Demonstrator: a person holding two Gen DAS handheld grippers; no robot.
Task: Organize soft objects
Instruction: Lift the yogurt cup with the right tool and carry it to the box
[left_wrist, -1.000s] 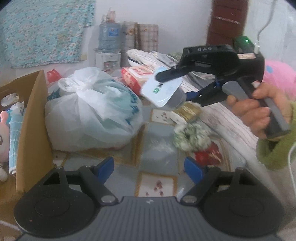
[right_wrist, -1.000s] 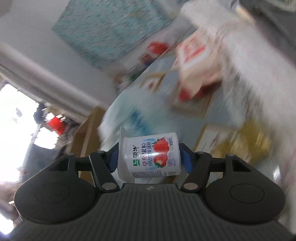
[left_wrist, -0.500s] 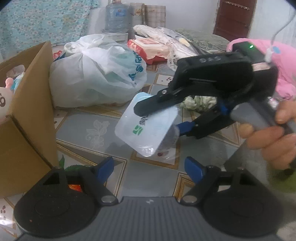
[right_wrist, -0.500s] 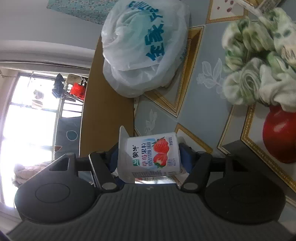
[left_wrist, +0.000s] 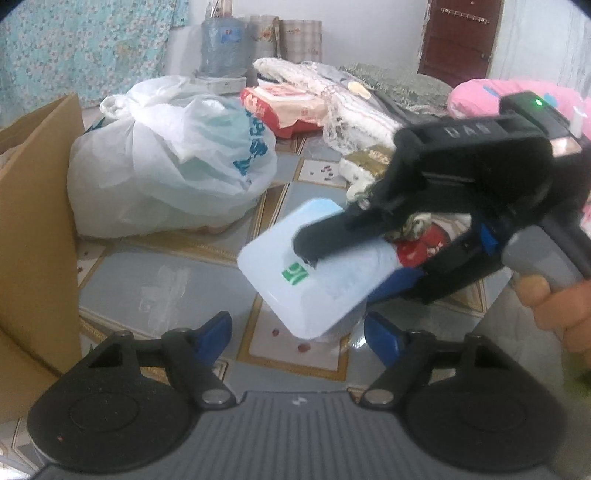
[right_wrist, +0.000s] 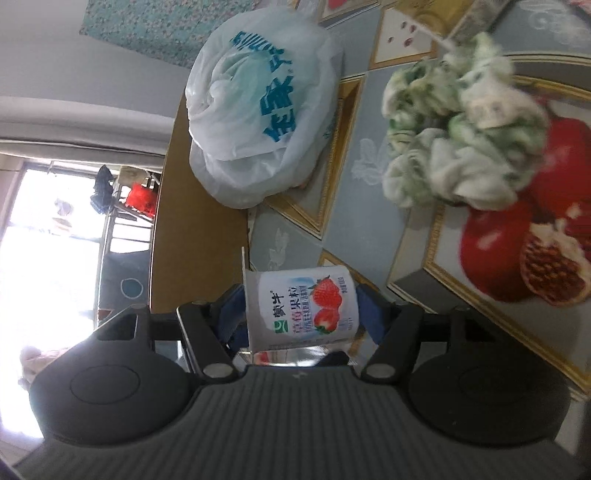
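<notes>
From the left wrist view, L to R: a box (left_wrist: 37, 206) wall at the left edge, then a white bag (left_wrist: 166, 162) w/ blue print on the tiled floor (left_wrist: 159, 280), a red pack (left_wrist: 284, 107) and pale cloth behind it. The left gripper (left_wrist: 297, 334) hangs low over the floor, blue fingers (left_wrist: 214, 332) apart w/ nothing betw. them; its jaws have just been closing a little, and the cup's (left_wrist: 314, 273) foil lid sits just ahead of and above the gap, not touched by them. Right of that, the right gripper (left_wrist: 354, 258) comes in from the right edge in a hand (left_wrist: 557, 306), clamped on the cup: one black finger across the lid, the blue pad under the base. From the right wrist view the frame is rolled sideways: window at left, box (right_wrist: 192, 221) side, bag (right_wrist: 258, 103), then the cup (right_wrist: 301, 308) lying crosswise betw. the fingers of the right gripper (right_wrist: 301, 314), lid rim to the left pad, base to the right pad, strawberry label facing the camera. A green-white cloth (right_wrist: 461, 136) bunch lies farther right on a pomegranate print tile.
</notes>
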